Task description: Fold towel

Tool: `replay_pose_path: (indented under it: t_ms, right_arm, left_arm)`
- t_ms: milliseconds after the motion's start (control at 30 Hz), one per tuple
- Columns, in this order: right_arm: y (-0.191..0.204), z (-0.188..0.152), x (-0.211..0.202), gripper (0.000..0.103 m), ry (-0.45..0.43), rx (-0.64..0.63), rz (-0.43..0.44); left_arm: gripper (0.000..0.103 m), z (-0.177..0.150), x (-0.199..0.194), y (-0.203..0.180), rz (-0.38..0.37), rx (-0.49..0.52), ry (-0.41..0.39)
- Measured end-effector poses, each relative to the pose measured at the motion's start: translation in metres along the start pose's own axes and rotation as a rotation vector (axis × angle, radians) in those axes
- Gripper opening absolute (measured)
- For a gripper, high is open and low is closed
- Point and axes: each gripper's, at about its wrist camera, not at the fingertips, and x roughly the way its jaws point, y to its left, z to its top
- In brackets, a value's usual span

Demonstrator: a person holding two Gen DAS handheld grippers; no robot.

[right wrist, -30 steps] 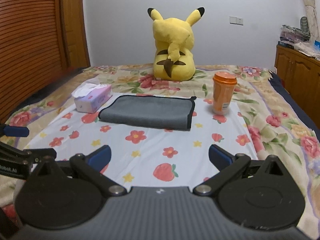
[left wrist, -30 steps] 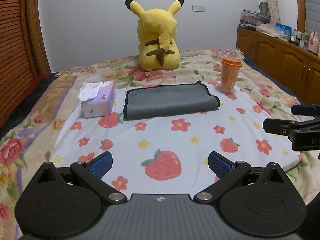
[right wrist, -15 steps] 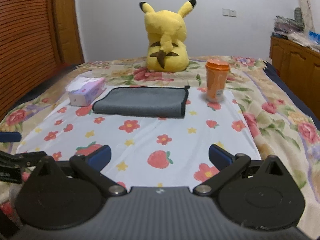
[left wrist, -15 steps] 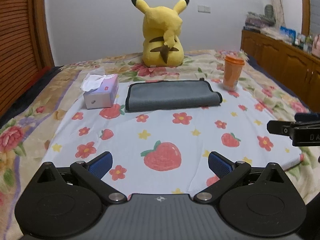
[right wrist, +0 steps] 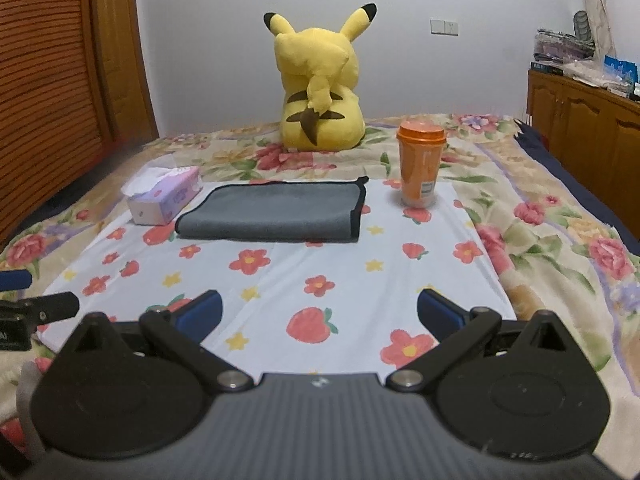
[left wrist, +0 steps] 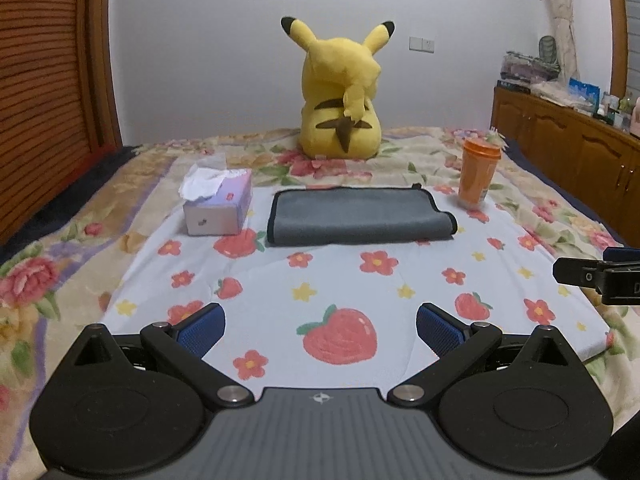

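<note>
Hardly any writing can be read in either view. The orange cup (right wrist: 420,166) carries a pale label low on its side, and the tissue box (left wrist: 218,208) has a small red patch on its top edge, but the print on both is too small to make out. On the black body of the right gripper (left wrist: 618,280), seen at the edge of the left wrist view, a single white letter that looks like "D" shows before the frame cuts it off.

- Your left gripper (left wrist: 320,330) hovers level, its blue-padded fingers (left wrist: 202,330) spread wide, holding nothing.
- Your right gripper (right wrist: 320,314) hovers alongside, equally spread, holding nothing.
</note>
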Motion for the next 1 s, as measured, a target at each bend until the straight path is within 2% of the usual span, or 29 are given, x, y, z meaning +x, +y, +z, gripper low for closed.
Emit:
replay_pose_path:
  t_ms: [433, 1000]
  right_arm:
    - [0.001, 0.002, -0.011, 0.103, -0.083, -0.019, -0.001]
    - [-0.001, 0.003, -0.016, 0.103, -0.133, -0.007, -0.015]
  left_arm:
    - [0.103, 0.005, -0.014, -0.002, 0.018, 0.023, -0.082]
    - [0.103, 0.012, -0.024, -0.002, 0.015, 0.012, -0.141]
